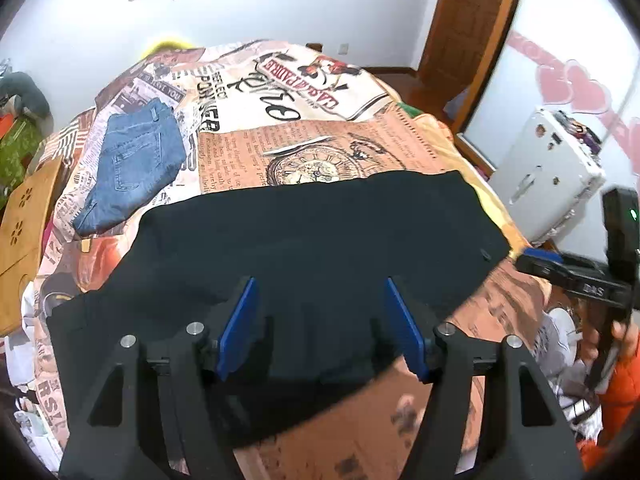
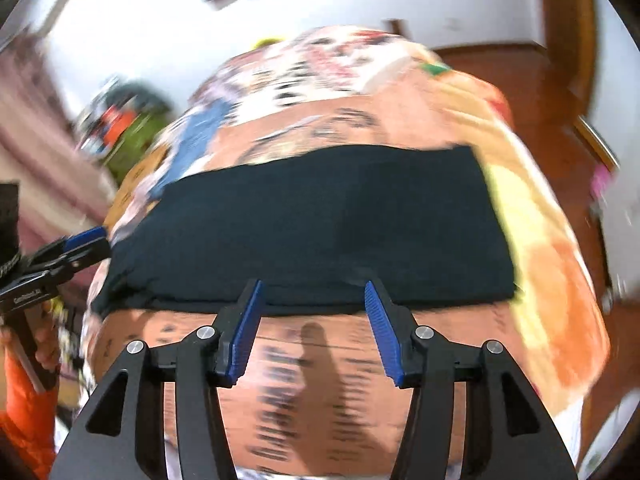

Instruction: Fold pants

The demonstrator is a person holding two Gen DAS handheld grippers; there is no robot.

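Observation:
Black pants (image 1: 304,248) lie flat and folded across a bed with a printed newspaper-pattern cover (image 1: 320,144); they also show in the blurred right wrist view (image 2: 312,224). My left gripper (image 1: 320,284) is open and empty, hovering over the near part of the pants. My right gripper (image 2: 314,286) is open and empty, its tips at the pants' near edge. The right gripper also shows in the left wrist view (image 1: 540,258), off the pants' right end. The left gripper shows in the right wrist view (image 2: 90,240), at the pants' left end.
Folded blue jeans (image 1: 132,164) lie on the bed at the far left. A wooden stool (image 1: 24,232) stands left of the bed. A white case (image 1: 548,176) stands at the right, and a wooden door (image 1: 472,28) behind it.

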